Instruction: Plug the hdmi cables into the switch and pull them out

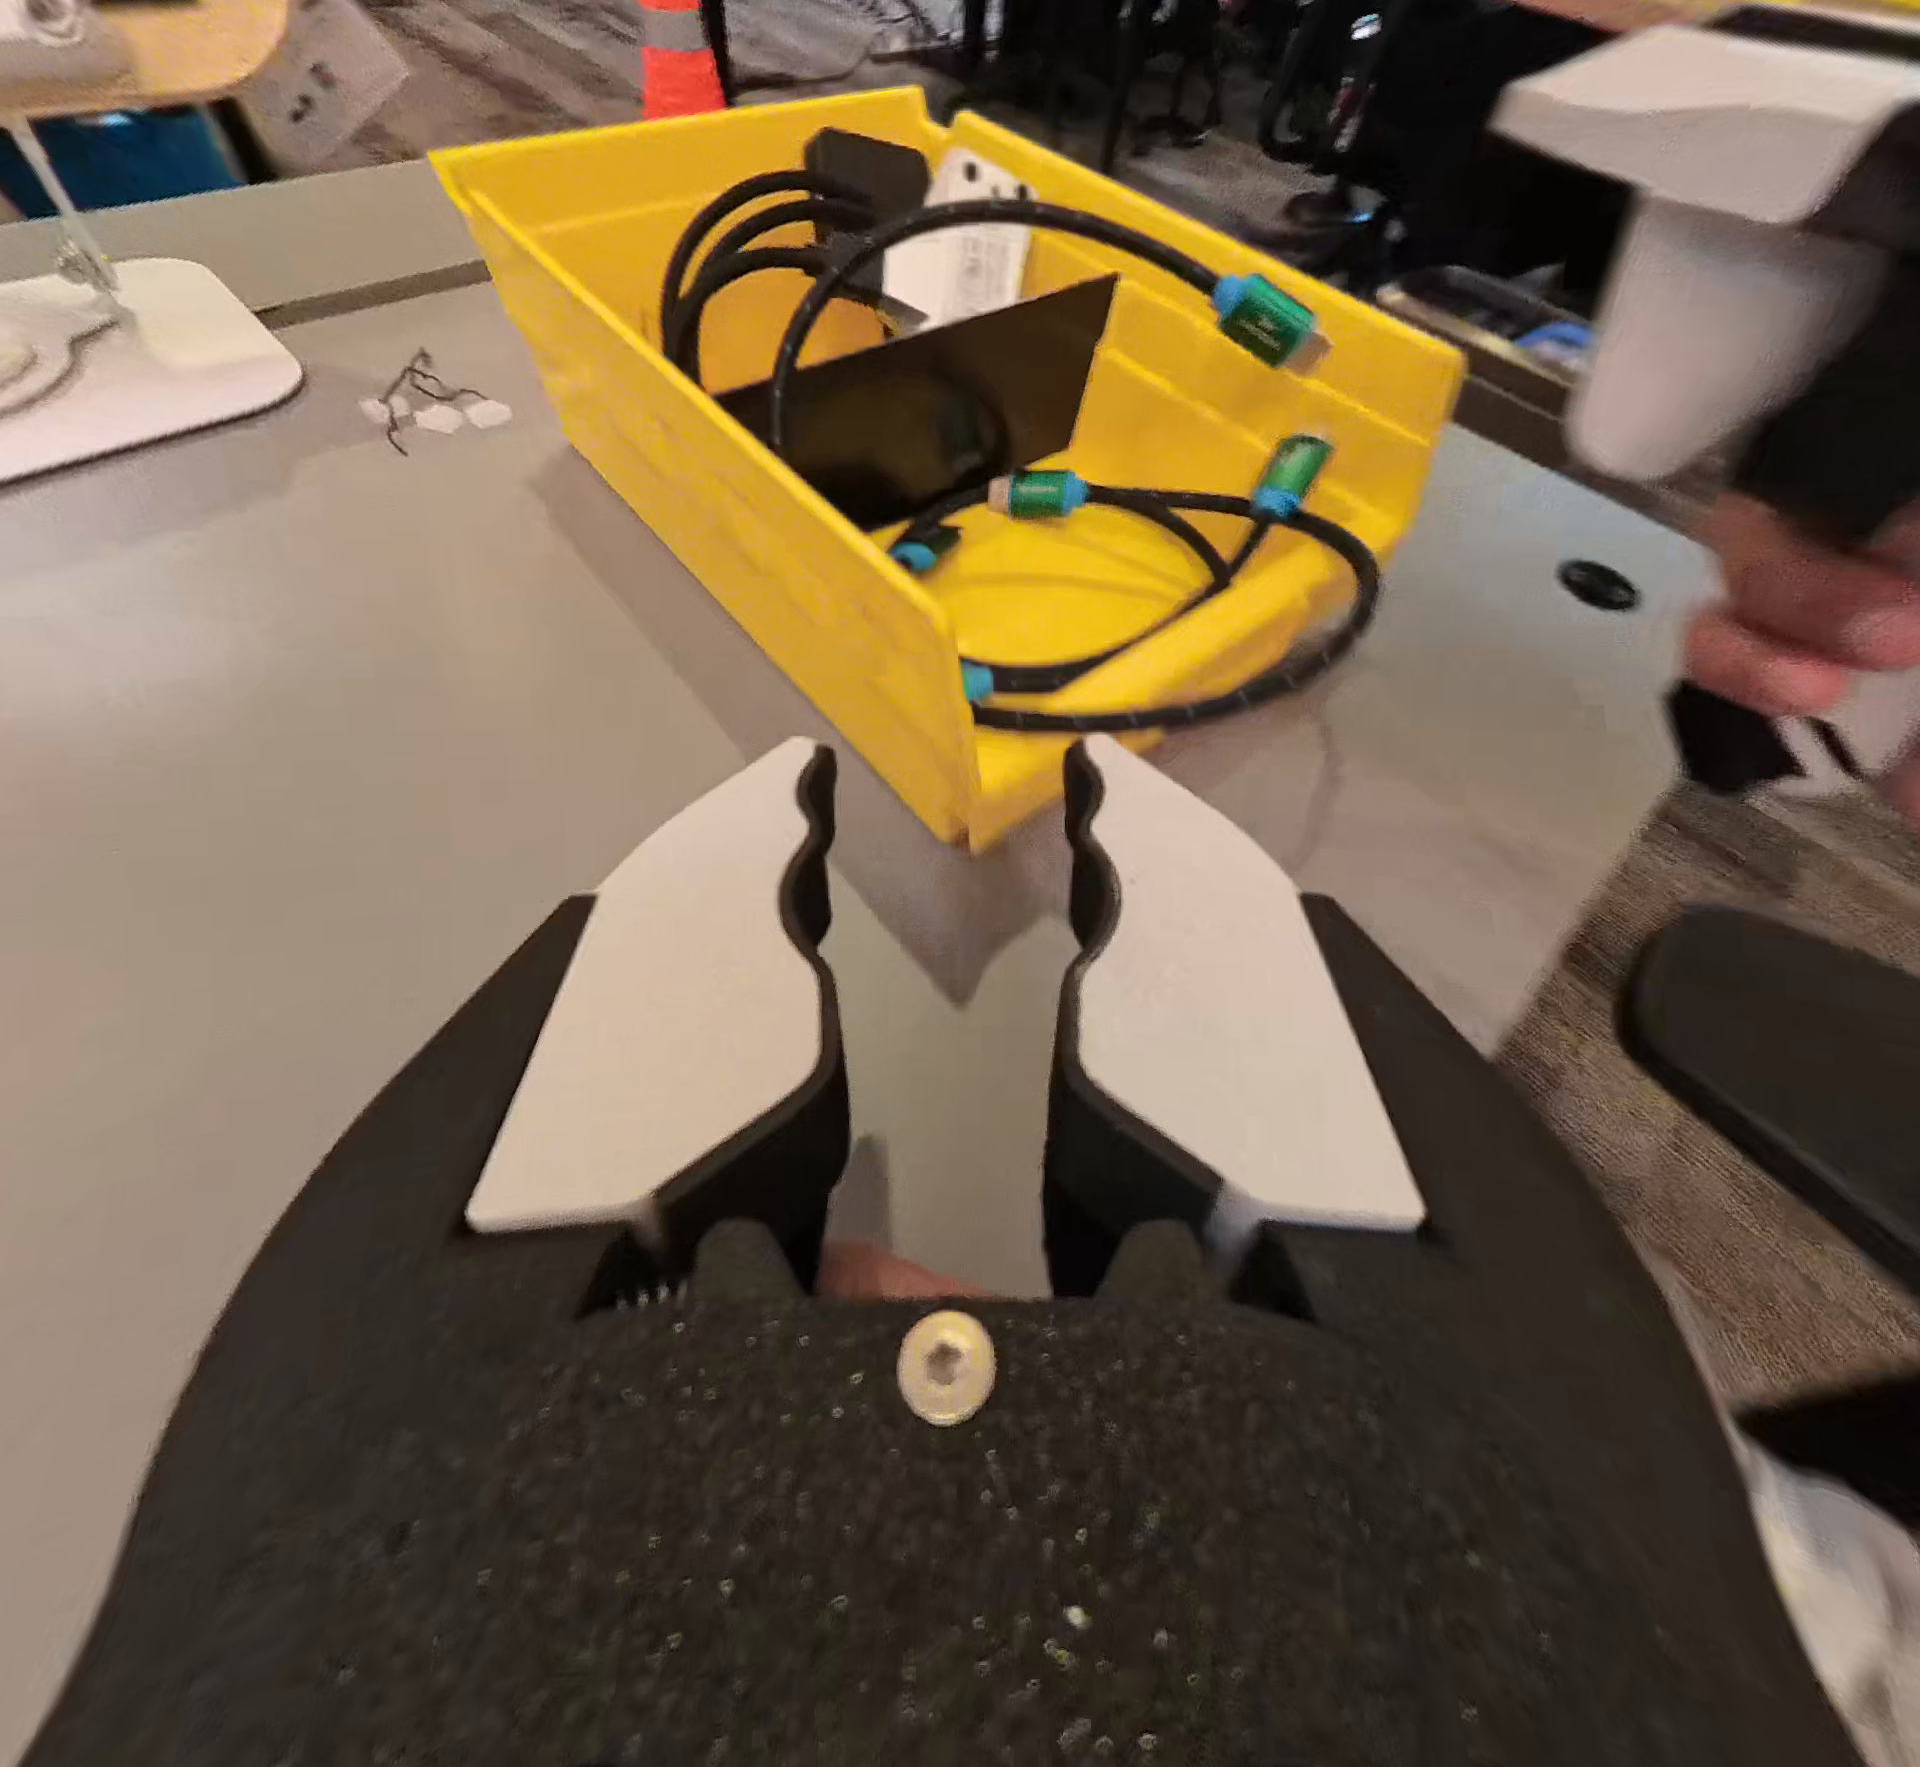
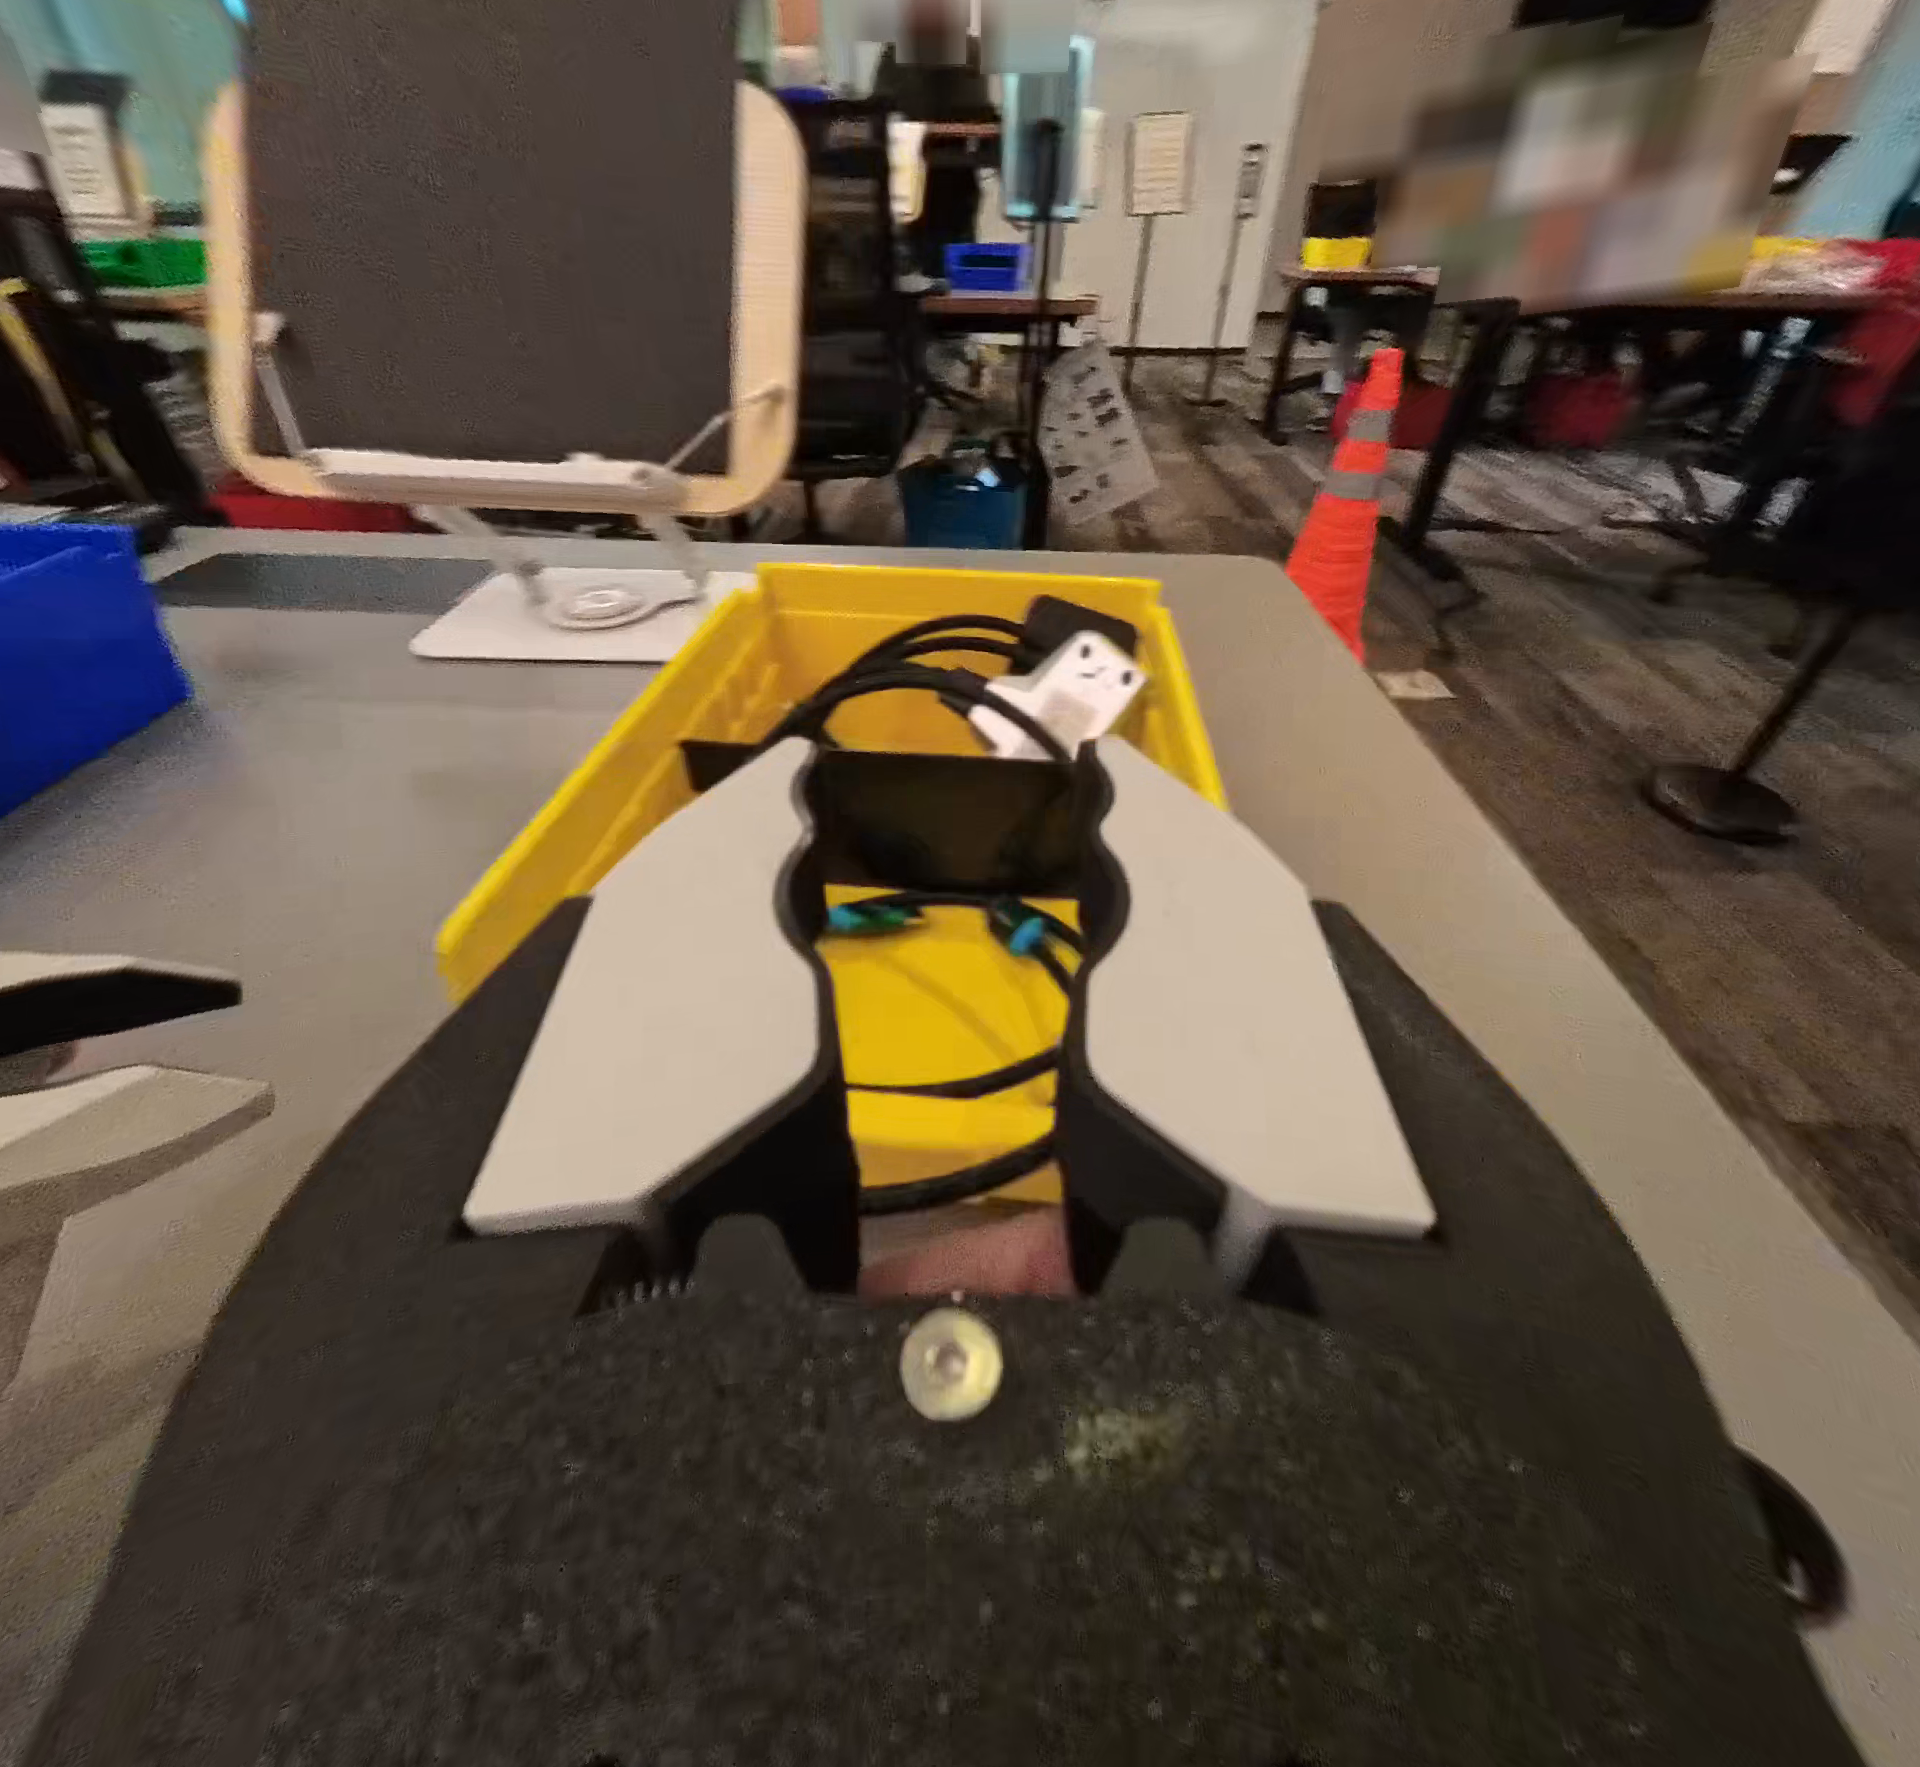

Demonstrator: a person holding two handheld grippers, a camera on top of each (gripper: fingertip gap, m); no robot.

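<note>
A yellow bin [image 1: 831, 595] stands on the grey table, split by a black divider [image 1: 935, 408]. Loose black HDMI cables [image 1: 1226, 574] with green plugs [image 1: 1039, 493] lie in its near compartment. One green plug [image 1: 1262, 325] rests on the bin's right wall. A white box [image 1: 966, 252] and a black box [image 1: 862, 169] with more cables lie in the far compartment. My left gripper [image 1: 948, 782] is open and empty, just short of the bin's near corner. My right gripper [image 2: 956, 772] is open and empty above the bin [image 2: 520, 886], over the cables [image 2: 977, 1083], facing the white box [image 2: 1070, 694].
A white stand [image 1: 135, 346] with a framed screen sits at the table's left back. A blue bin [image 2: 73, 637] stands farther left. An orange cone [image 2: 1351, 512] is on the floor beyond the table. The table's right edge is near the bin; a black chair [image 1: 1787, 1042] is beside it. The green plug [image 1: 1262, 325] is about 10 cm from my right fingertips and 20 cm from my left.
</note>
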